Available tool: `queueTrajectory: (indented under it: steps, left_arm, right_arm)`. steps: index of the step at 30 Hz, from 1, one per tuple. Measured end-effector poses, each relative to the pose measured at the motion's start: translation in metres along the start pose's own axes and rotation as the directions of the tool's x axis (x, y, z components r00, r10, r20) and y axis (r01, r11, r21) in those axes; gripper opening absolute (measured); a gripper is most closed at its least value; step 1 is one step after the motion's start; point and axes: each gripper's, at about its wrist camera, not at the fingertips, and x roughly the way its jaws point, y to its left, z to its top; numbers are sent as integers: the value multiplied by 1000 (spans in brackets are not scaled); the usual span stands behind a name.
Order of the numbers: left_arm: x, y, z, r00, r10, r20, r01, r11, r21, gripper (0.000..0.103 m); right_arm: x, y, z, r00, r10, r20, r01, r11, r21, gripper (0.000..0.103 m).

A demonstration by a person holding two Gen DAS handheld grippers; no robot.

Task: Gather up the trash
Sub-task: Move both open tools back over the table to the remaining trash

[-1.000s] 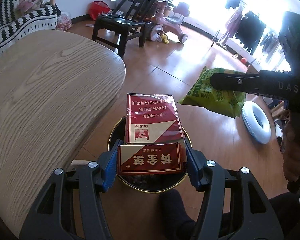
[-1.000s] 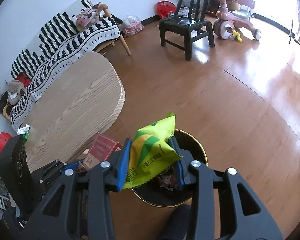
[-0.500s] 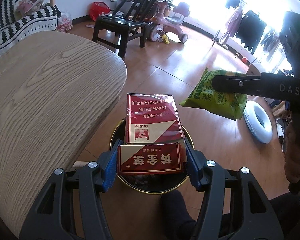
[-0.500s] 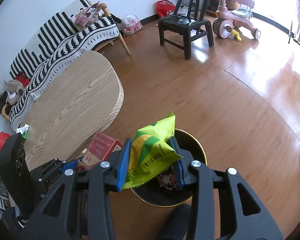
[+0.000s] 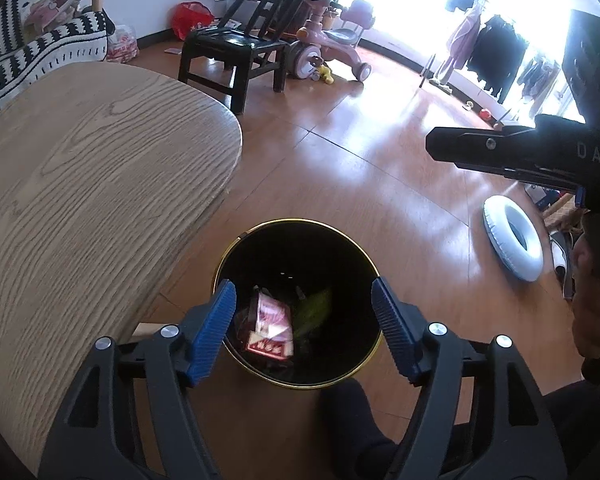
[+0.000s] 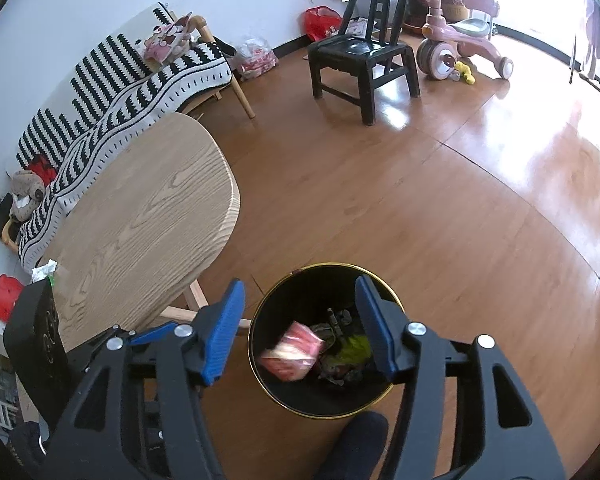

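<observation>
While both tools hang over the bin [image 5: 296, 236], the left tool [image 5: 302, 328] and right tool [image 6: 300, 326] gape apart, holding nothing. Red box [image 6: 294, 352] and green bag [image 6: 354, 350] lie inside. Drop-off looks done; next, probably seek more trash.

White letters "DAS" stand on the black body of the right gripper [image 5: 500, 152] — the print on the red carton [image 5: 270, 330] in the bin is too blurred to read.
</observation>
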Motion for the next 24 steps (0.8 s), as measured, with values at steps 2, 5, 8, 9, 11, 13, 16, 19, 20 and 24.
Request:
queueTrajectory:
  steps: [2,5,8,9,11,13,16,19,20,24]
  left_arm:
    - [-3,1,0,1000,6,4,-6,1000,2,74]
    - [-9,2,0,1000,17,15,-17,1000,2,80]
    - [-22,9,0,999,36,29,-36,999,-6,84]
    - [-28,12,-1,998,46,36,-46,999,-10,86]
    - [-41,20,-2,995,81,59,-80,997,-21,87]
    - [-62,36,-3,987,127,94,-122,991,-50,88]
    - [-92,67,-7,975,180,129,-167,980,-106,89]
    - [-126,103,-16,960,236,149,-210,963,-171,91]
    - [-136,114,-20,955,255,153,-225,956,-189,91]
    - [-181,163,-43,923,351,162,-304,917,-257,92]
  right_arm:
    - [0,2,1,1000,1,1,-1,1000,-3,60]
    - [0,7,2,1000,6,5,-6,1000,-12,64]
    - [0,19,5,1000,10,16,-9,999,-35,69]
    - [0,25,7,1000,13,20,-12,999,-46,71]
    - [0,40,10,999,19,33,-16,997,-73,74]
    - [0,57,13,998,45,33,-42,994,-101,74]
    - [4,91,16,996,84,32,-78,986,-145,74]
    - [11,133,18,991,129,23,-121,972,-199,74]
    - [14,146,18,990,143,17,-137,968,-212,74]
    - [32,213,16,978,209,-29,-209,940,-271,75]
